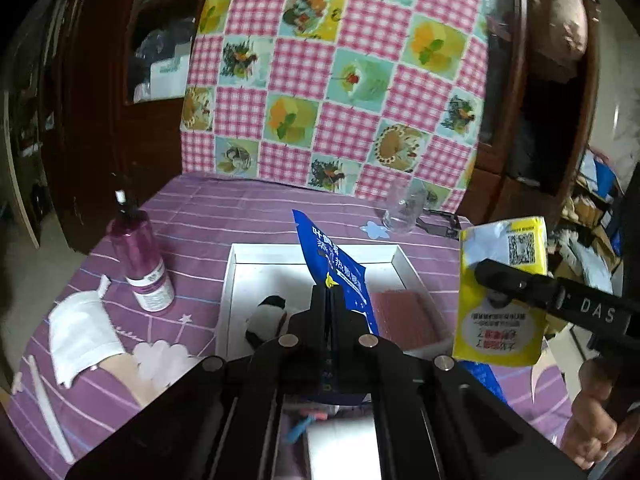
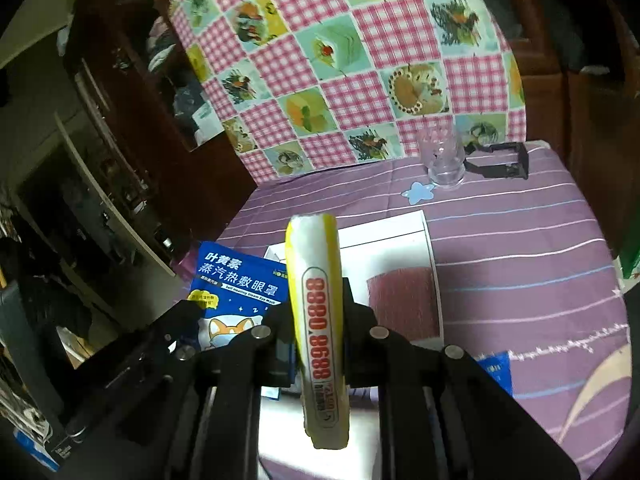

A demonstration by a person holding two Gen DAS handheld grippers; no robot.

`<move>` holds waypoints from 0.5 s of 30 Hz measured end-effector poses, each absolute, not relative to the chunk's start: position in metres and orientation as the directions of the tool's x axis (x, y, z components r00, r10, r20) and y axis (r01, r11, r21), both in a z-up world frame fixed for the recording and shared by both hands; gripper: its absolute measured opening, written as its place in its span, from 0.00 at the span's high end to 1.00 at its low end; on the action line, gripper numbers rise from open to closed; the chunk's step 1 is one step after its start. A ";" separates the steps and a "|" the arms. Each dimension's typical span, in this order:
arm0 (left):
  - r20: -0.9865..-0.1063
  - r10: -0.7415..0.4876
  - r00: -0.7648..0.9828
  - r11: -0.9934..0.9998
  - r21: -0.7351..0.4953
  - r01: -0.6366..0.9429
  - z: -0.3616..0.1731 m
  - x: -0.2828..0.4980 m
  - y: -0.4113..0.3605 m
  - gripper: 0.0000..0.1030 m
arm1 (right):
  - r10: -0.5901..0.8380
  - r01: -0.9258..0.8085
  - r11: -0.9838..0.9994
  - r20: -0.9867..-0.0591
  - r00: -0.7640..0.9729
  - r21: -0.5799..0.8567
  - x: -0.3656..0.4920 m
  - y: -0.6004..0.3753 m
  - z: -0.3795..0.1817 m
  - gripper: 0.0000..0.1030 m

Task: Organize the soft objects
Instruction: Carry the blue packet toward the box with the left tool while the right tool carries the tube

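Note:
My left gripper (image 1: 329, 294) is shut on a blue eye-mask packet (image 1: 334, 262), held upright above the white box (image 1: 240, 280); the packet also shows in the right wrist view (image 2: 236, 280). My right gripper (image 2: 318, 280) is shut on a yellow tissue pack (image 2: 318, 312), held edge-on above the table; it shows at the right in the left wrist view (image 1: 500, 292). Inside the box lie a black-and-white soft toy (image 1: 268, 316) and a reddish-brown cloth (image 1: 404, 316), also visible in the right wrist view (image 2: 404, 300).
A purple spray bottle (image 1: 140, 256) and a white face mask (image 1: 80, 336) sit left of the box on the purple striped cloth (image 1: 200, 208). A clear glass (image 2: 444, 156) and a black clip (image 2: 500, 160) stand at the back. A chequered cushion (image 1: 332, 72) rises behind.

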State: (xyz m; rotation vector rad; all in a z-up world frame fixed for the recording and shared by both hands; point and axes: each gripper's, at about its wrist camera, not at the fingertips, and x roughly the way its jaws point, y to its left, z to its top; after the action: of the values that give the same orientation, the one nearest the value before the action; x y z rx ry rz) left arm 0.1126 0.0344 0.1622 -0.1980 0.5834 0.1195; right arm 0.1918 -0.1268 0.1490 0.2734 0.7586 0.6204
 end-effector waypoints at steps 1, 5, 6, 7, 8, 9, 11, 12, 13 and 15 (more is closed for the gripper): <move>-0.563 0.046 0.825 0.972 -0.165 -0.167 0.158 0.121 0.038 1.00 | 0.616 -0.419 0.788 -0.558 0.556 0.452 0.198 -0.125 0.146 0.83; -0.569 0.051 0.820 0.962 -0.193 -0.193 0.144 0.145 0.052 1.00 | 0.614 -0.386 0.789 -0.587 0.528 0.478 0.226 -0.119 0.128 0.83; -0.574 0.055 0.817 0.961 -0.192 -0.199 0.139 0.150 0.054 1.00 | 0.606 -0.374 0.795 -0.596 0.526 0.478 0.231 -0.119 0.124 0.83; -0.580 0.055 0.813 0.960 -0.192 -0.203 0.134 0.155 0.058 1.00 | 0.601 -0.357 0.799 -0.604 0.524 0.484 0.236 -0.120 0.117 0.83; -0.589 0.055 0.806 0.960 -0.191 -0.206 0.128 0.159 0.061 1.00 | 0.602 -0.351 0.797 -0.605 0.521 0.491 0.239 -0.121 0.113 0.83; -0.600 0.058 0.798 0.958 -0.193 -0.214 0.121 0.162 0.065 1.00 | 0.607 -0.347 0.793 -0.606 0.515 0.500 0.241 -0.122 0.108 0.83; -0.625 0.060 0.778 0.946 -0.213 -0.243 0.108 0.167 0.078 1.00 | 0.621 -0.345 0.782 -0.598 0.507 0.519 0.245 -0.124 0.097 0.83; -0.650 0.052 0.758 0.937 -0.231 -0.262 0.099 0.171 0.086 1.00 | 0.623 -0.345 0.780 -0.596 0.506 0.522 0.246 -0.124 0.094 0.83; -0.683 0.038 0.729 0.924 -0.253 -0.286 0.088 0.176 0.096 1.00 | 0.630 -0.349 0.774 -0.592 0.503 0.528 0.247 -0.123 0.089 0.83; -0.732 0.014 0.681 0.900 -0.288 -0.328 0.072 0.182 0.110 1.00 | 0.643 -0.353 0.764 -0.589 0.489 0.540 0.252 -0.120 0.083 0.83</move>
State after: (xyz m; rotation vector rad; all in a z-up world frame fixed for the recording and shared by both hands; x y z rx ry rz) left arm 0.1820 0.1105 0.0716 -0.4199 0.8038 0.1980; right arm 0.2520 -0.1195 0.0831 0.3726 0.8661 0.6220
